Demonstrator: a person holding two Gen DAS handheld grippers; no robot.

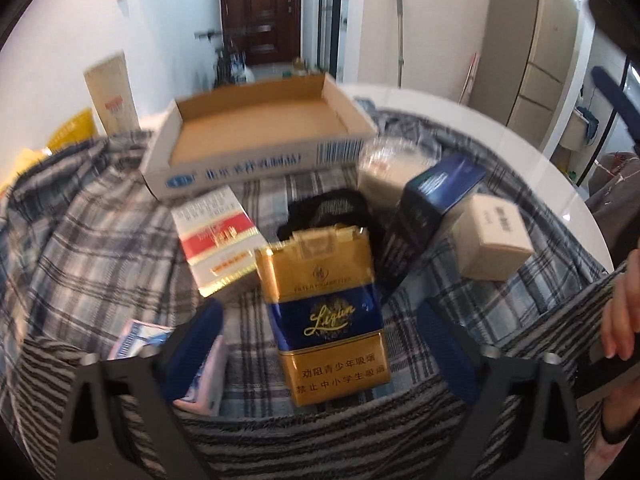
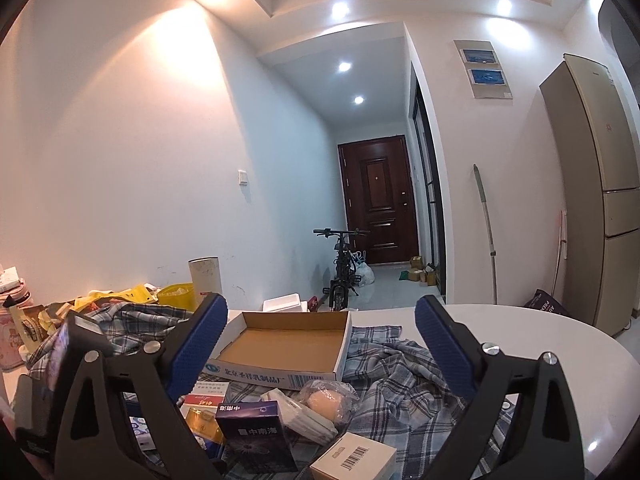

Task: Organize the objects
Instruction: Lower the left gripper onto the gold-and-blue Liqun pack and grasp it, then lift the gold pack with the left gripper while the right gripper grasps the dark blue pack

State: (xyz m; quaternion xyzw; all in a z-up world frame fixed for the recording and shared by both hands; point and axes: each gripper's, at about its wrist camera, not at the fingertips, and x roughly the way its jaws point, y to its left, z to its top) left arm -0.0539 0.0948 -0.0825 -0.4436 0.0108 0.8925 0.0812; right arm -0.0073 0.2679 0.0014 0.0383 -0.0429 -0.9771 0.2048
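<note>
Left wrist view: left tool (image 1: pixel 320 344) spread wide, gripping nothing; gold-and-blue pack (image 1: pixel 326 312) lies between its fingers (image 1: pixel 196 344), touching neither. Red-and-white pack (image 1: pixel 218 240) just behind on plaid cloth (image 1: pixel 88 248); open tray (image 1: pixel 260 132) farther back.

Right wrist view: right tool (image 2: pixel 320 344) spread wide, empty, raised above the bench (image 2: pixel 540 340). Tray (image 2: pixel 280 346) between its fingers; purple box (image 2: pixel 254 436) and white box (image 2: pixel 354 460) nearer.
</note>
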